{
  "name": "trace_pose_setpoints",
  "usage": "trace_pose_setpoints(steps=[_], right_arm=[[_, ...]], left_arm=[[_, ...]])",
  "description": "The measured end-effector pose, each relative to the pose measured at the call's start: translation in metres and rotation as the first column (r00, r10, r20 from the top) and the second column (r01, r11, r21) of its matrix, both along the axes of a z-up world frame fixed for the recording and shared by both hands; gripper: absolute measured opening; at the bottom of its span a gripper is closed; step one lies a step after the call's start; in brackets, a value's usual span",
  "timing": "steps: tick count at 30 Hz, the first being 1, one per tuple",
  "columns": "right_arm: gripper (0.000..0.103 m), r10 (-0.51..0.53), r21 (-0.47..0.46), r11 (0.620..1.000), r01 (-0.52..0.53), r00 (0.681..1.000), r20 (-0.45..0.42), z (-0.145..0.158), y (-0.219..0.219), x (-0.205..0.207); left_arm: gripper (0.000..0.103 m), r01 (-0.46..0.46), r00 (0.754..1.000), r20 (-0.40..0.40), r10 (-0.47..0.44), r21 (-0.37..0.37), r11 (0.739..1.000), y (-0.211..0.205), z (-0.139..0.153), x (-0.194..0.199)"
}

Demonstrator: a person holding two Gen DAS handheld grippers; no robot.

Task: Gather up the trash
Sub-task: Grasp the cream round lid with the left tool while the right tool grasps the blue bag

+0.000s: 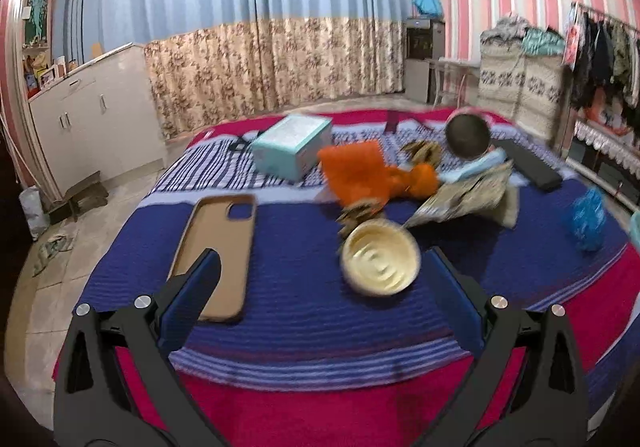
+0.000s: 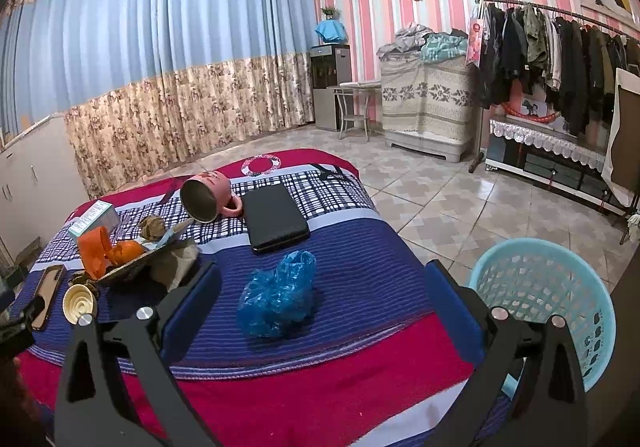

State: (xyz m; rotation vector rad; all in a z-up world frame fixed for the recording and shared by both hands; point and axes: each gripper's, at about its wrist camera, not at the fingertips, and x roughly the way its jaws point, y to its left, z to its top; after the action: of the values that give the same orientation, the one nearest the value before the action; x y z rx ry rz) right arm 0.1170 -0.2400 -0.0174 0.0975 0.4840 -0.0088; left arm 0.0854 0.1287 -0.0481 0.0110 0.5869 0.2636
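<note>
Between spread right hand-held gripper fingers: blue bag; left hand-held gripper spread, cream lid ahead.

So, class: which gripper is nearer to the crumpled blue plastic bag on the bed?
The right. The right gripper is open with the blue plastic bag between its fingers; the left gripper is far off, facing the cream lid.

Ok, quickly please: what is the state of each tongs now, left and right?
Left tongs: open, holding nothing, above the cream lid.
Right tongs: open, holding nothing, around the blue bag.
</note>
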Motion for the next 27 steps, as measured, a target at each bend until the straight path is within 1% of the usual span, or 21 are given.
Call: trace_pose_setpoints(steps=[3, 5, 8, 11, 13, 16, 19, 22, 24, 26, 27], right_arm=[[0.098, 0.006, -0.014, 1.0, -0.007, 1.0, -0.021, -0.005, 0.006, 0.005], [0.098, 0.014, -0.027, 1.0, -0.015, 0.999, -0.034, -0.008, 0.013, 0.009], [0.098, 0.029, -0.056, 0.998, -0.031, 0.999, -0.046, -0.011, 0.022, 0.012], [0.098, 0.036, -0.098, 0.994, -0.042, 0.997, -0.062, -0.013, 0.03, 0.016], [0.098, 0.031, -0.122, 0.992, -0.04, 0.997, -0.072, -0.016, 0.032, 0.019], [0.098, 0.02, -0.109, 0.994, -0.029, 0.996, -0.085, -0.018, 0.023, 0.023], [0.098, -0.006, -0.094, 0.996, -0.003, 0.995, -0.096, -0.02, 0.011, 0.028], [0.098, -0.016, -0.075, 0.997, 0.007, 0.993, -0.115, -0.025, 0.002, 0.034], [0.098, 0.0, -0.065, 0.998, -0.008, 0.992, -0.129, -0.031, 0.003, 0.04], [0.098, 0.013, -0.078, 0.997, -0.025, 0.989, -0.148, -0.038, 0.008, 0.049], [0.098, 0.018, -0.089, 0.995, -0.033, 0.987, -0.159, -0.041, 0.012, 0.053]], left_arm=[[0.097, -0.006, 0.999, -0.042, 0.006, 0.014, 1.0, 0.005, -0.014, 0.005], [0.097, 0.002, 0.998, -0.069, -0.003, -0.009, 1.0, 0.007, -0.022, 0.01], [0.097, 0.028, 0.997, -0.074, -0.03, -0.021, 0.999, 0.003, -0.023, 0.017], [0.097, 0.056, 0.995, -0.084, -0.055, 0.009, 0.998, -0.008, -0.024, 0.029], [0.097, 0.066, 0.992, -0.105, -0.065, 0.014, 0.998, -0.014, -0.026, 0.04], [0.097, 0.076, 0.989, -0.13, -0.075, 0.007, 0.997, -0.02, -0.029, 0.051], [0.097, 0.092, 0.979, -0.182, -0.093, -0.016, 0.996, -0.023, -0.034, 0.064], [0.096, 0.108, 0.976, -0.19, -0.107, -0.006, 0.994, -0.029, -0.036, 0.068], [0.088, 0.122, 0.974, -0.193, -0.12, -0.003, 0.993, -0.032, -0.038, 0.069], [0.073, 0.133, 0.97, -0.203, -0.133, -0.013, 0.991, -0.033, -0.039, 0.069], [0.07, 0.136, 0.969, -0.206, -0.138, -0.021, 0.99, -0.031, -0.04, 0.069]])
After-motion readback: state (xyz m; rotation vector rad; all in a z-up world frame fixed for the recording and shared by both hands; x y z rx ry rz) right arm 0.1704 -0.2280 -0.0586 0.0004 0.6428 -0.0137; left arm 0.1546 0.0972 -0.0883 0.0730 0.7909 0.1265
